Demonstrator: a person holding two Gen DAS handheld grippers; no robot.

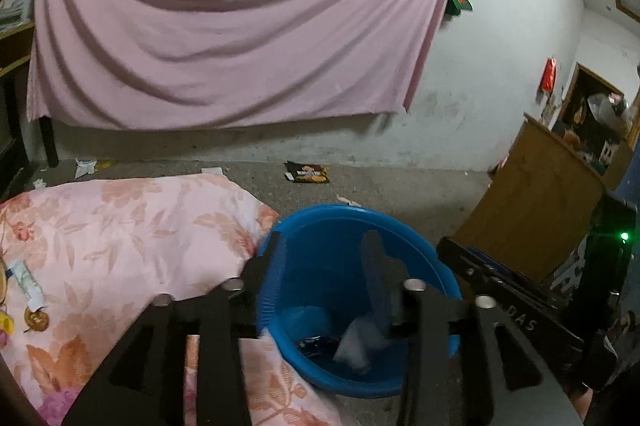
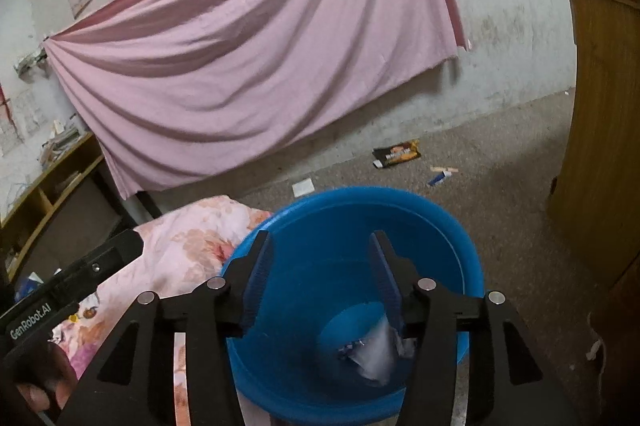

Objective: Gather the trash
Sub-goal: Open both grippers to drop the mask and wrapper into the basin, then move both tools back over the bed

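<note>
A blue plastic basin [image 1: 420, 258] [image 2: 452, 226] stands on the floor beside the bed. Crumpled pale trash [image 1: 354, 344] [image 2: 374, 354] lies in its bottom. My left gripper [image 1: 326, 242] is open and empty above the basin. My right gripper [image 2: 322, 240] is open and empty above the basin too; its body shows at the right of the left wrist view [image 1: 512, 290]. A dark snack wrapper [image 1: 307, 173] [image 2: 397, 154] lies on the floor near the wall. A small blue-white packet [image 2: 440, 178] and a white scrap [image 2: 303, 187] lie near it.
A floral quilt [image 1: 120, 246] [image 2: 192, 238] covers the bed at the left, with small wrappers [image 1: 28, 286] on it. A pink sheet [image 1: 224, 26] hangs on the wall. A wooden cabinet [image 1: 536, 202] [image 2: 600, 130] stands at the right. Low shelves [image 2: 52, 194] stand at the left.
</note>
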